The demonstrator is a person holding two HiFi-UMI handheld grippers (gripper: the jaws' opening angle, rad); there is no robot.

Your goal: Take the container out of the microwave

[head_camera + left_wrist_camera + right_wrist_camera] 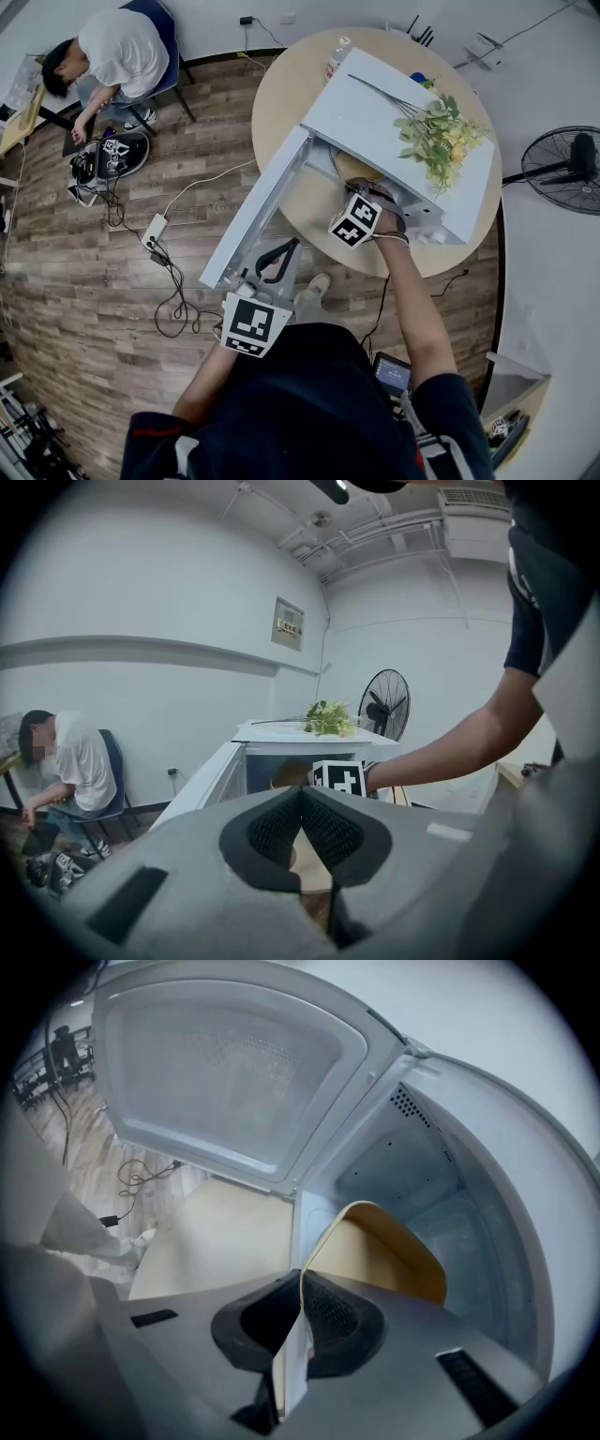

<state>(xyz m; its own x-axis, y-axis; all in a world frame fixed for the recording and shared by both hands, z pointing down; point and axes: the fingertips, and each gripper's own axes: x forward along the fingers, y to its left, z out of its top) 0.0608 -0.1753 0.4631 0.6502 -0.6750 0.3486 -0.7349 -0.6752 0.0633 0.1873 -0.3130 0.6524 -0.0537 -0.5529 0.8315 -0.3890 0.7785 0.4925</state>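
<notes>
The white microwave (394, 122) stands on a round table with its door (258, 211) swung open to the left. Inside it sits a tan container (384, 1251), whose thin rim runs between the pads of my right gripper (301, 1283). That gripper is shut on the rim and reaches into the cavity (441, 1194). In the head view the right gripper (370, 192) is at the microwave's mouth, with the container (356, 169) just beyond it. My left gripper (300, 794) is shut on nothing and hangs back by the door's lower end (279, 255).
A bunch of flowers (436, 131) lies on top of the microwave. A bottle (337, 52) stands on the table (281, 94) behind it. A floor fan (567, 169) is at the right. A seated person (112, 52) and cables (169, 281) are at the left.
</notes>
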